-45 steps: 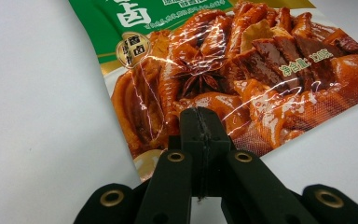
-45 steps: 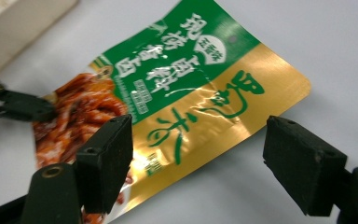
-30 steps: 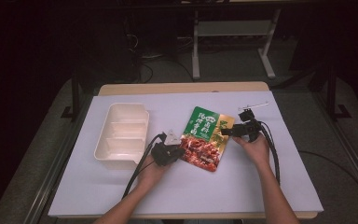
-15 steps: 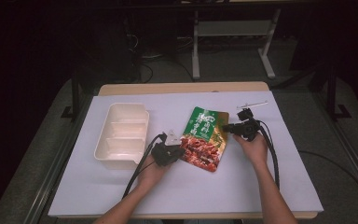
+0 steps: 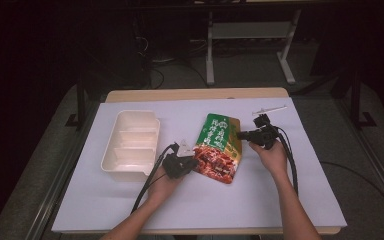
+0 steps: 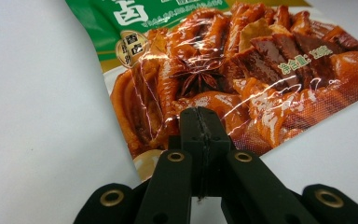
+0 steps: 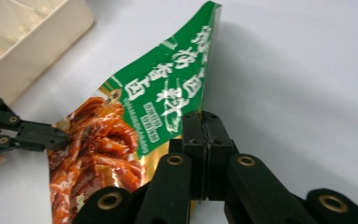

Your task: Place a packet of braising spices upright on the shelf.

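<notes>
tray [image 5: 130,145] left of pouch [image 5: 219,148]; both on table [image 5: 290,195].

Printed text sits on the food pouch [image 7: 135,121] I hold between my grippers. Its green upper band carries large white Chinese characters, among them 卤 in my left gripper view, with a small round gold seal beside it, too fine to read. A small yellow net-weight line on the meat photo is partly legible; I cannot confirm its digits.
</notes>
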Available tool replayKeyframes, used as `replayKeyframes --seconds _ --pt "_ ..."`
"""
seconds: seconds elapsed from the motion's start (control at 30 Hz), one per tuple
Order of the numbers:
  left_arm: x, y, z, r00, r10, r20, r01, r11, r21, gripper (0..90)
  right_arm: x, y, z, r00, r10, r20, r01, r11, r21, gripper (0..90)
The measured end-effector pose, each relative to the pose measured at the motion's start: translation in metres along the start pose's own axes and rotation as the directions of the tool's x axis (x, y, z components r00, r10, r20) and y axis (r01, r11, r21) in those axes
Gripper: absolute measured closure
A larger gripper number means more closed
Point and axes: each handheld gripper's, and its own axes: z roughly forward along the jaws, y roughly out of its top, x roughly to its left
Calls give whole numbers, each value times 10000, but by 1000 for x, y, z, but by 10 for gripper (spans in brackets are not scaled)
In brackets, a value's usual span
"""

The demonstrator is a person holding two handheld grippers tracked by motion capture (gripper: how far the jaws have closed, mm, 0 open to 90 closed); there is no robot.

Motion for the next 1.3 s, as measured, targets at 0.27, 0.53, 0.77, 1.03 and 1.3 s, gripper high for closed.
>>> replayKeyframes --seconds 0.27,0.53,0.77,1.03,1.3 --pt "1 -1 -1 10000 -51 49 51 10000 -29 897 -8 -8 20 9977 584 -356 -568 9974 446 745" --pt "2 -1 0 9999 -97 126 98 9999 -55 897 -16 -13 34 9908 1063 -833 -1012 9928 637 741" --pt "2 -1 -1 9997 -100 212 102 9999 -64 897 -18 -12 41 9875 1107 -1122 -1059 9932 481 784" --pt "1 -4 -2 9996 -90 277 95 9998 -174 890 -14 -9 36 9949 724 -706 -703 9970 318 886" --pt "-6 -13 -15 9995 -90 310 111 9976 -682 818 -4 -4 22 9959 376 -819 -392 9991 -177 893"
